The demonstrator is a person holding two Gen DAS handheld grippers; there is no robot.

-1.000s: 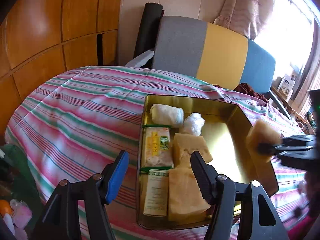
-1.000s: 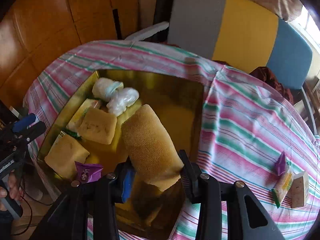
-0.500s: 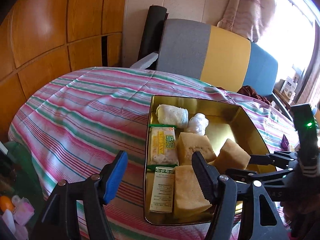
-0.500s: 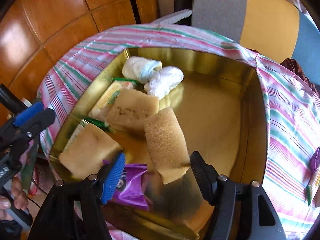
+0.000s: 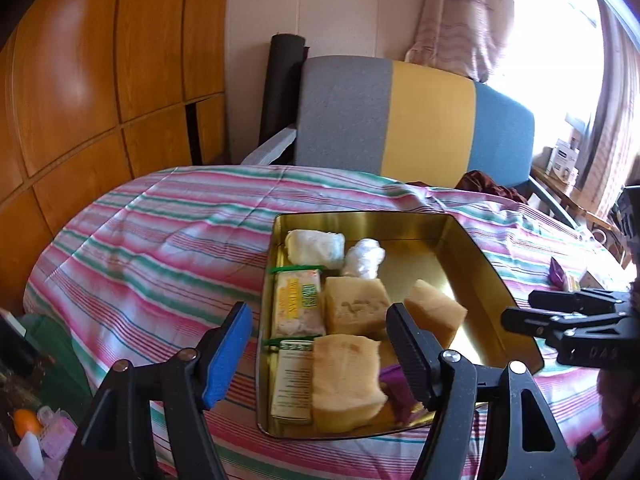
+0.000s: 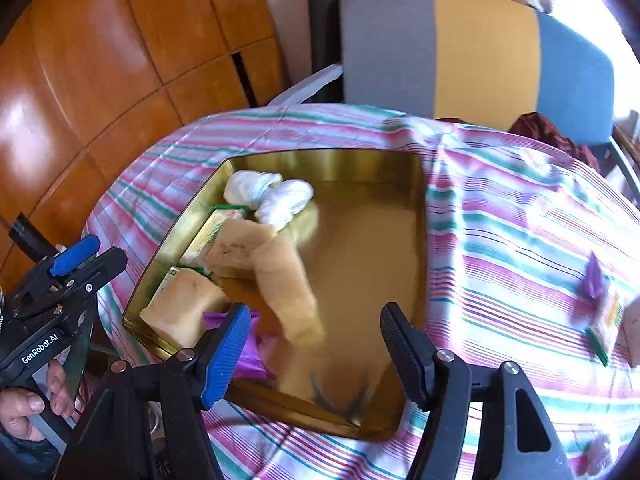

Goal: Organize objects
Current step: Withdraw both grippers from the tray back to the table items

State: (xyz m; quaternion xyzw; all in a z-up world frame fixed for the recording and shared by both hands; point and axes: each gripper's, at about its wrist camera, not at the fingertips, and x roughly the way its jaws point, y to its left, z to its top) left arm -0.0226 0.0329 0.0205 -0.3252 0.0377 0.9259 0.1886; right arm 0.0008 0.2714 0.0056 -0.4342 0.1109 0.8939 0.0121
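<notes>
"GenRobot.AI" on the left gripper point(image 6: 66, 264) — "DAS" on the right gripper point(image 5: 518, 312).

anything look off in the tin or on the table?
One sponge lies tilted, out of line with the two sponges beside it in the gold tin. A purple packet is crumpled at the near edge. Two packets are outside on the tablecloth.

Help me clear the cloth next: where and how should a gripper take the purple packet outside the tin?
Probably the purple packet by its raised upper end, from above with the right gripper. That end seems to stick up off the cloth; a yellow pack sits close beside it, crowding a side approach.
</notes>
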